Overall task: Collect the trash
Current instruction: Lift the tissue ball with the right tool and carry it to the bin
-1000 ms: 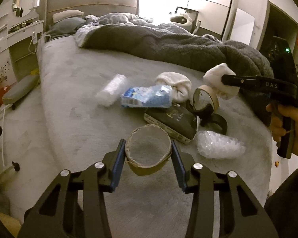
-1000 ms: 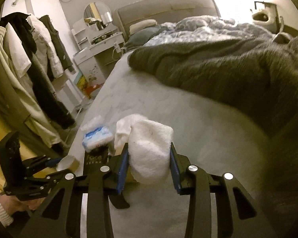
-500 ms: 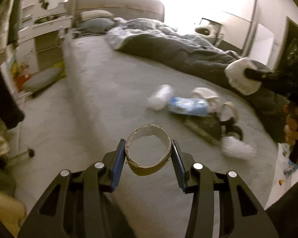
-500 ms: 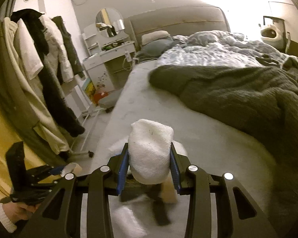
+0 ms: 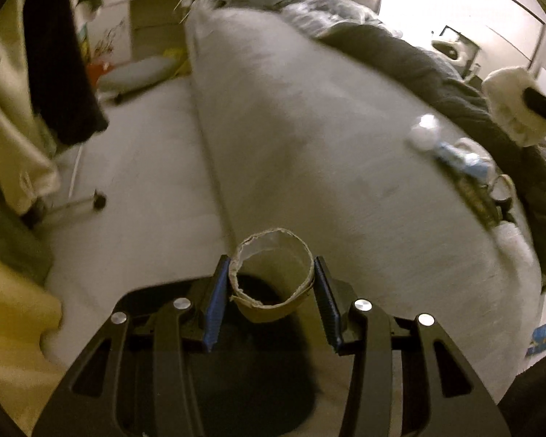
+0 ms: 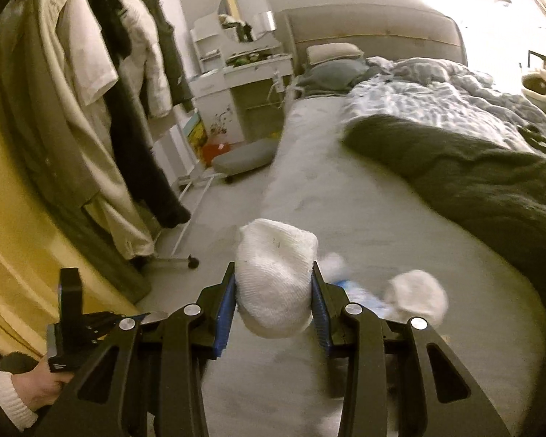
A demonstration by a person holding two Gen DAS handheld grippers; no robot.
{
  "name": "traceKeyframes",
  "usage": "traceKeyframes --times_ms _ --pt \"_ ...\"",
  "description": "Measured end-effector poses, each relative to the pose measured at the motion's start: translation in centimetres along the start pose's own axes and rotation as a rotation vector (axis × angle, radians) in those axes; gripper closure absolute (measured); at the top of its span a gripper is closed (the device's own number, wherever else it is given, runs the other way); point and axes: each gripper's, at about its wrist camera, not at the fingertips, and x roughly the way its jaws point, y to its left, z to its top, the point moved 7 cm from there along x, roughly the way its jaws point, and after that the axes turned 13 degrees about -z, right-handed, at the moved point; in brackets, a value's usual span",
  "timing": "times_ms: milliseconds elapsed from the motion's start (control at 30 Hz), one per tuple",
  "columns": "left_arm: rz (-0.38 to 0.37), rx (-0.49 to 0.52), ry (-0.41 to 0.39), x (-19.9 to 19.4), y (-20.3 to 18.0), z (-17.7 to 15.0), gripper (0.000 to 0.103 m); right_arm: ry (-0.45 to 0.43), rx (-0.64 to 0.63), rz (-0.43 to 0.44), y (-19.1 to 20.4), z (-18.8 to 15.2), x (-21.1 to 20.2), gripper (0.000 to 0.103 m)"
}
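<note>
My left gripper (image 5: pixel 273 291) is shut on a torn cardboard tape ring (image 5: pixel 273 280) and holds it over a dark round opening (image 5: pixel 258 357) beside the bed's corner. My right gripper (image 6: pixel 275 296) is shut on a white balled sock (image 6: pixel 275 284) and holds it above the bed; it also shows at the right edge of the left wrist view (image 5: pixel 509 109). More trash lies on the grey bed (image 5: pixel 327 127): a plastic wrap (image 5: pixel 424 134), a blue packet (image 5: pixel 466 162), a dark box (image 5: pixel 480 200), another white sock (image 6: pixel 416 300).
A dark grey blanket (image 6: pixel 491 182) covers the bed's far side. A clothes rack with coats (image 6: pixel 102 127) stands at the left over the grey floor (image 5: pixel 145 167). A white dresser (image 6: pixel 236 87) and a grey cushion (image 6: pixel 244 158) are by the headboard.
My left gripper has swung left and back off the bed with the tape ring, now over a dark opening. My right gripper has lifted the sock and pulled back from the trash pile.
</note>
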Motion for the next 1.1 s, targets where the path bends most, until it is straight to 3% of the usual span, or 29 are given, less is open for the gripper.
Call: traceKeyframes --times_ms 400,733,867,1000,1100 --pt "0.065 -0.150 0.205 1.8 6.5 -6.0 0.054 0.099 -0.147 0.089 11.0 -1.7 3.1 0.065" --pt "0.014 -0.243 0.380 2.5 9.5 -11.6 0.054 0.231 -0.208 0.125 16.8 -4.7 7.0 0.065" --pt "0.013 -0.257 0.404 2.0 10.2 -12.7 0.045 0.291 -0.228 0.119 18.7 -6.2 8.7 0.065" --pt "-0.008 -0.252 0.371 1.2 9.7 -12.7 0.036 0.335 -0.252 0.108 20.0 -7.4 10.2 0.065" --pt "-0.010 -0.246 0.342 0.3 10.0 -12.2 0.035 0.364 -0.264 0.102 20.8 -8.2 11.2 0.065"
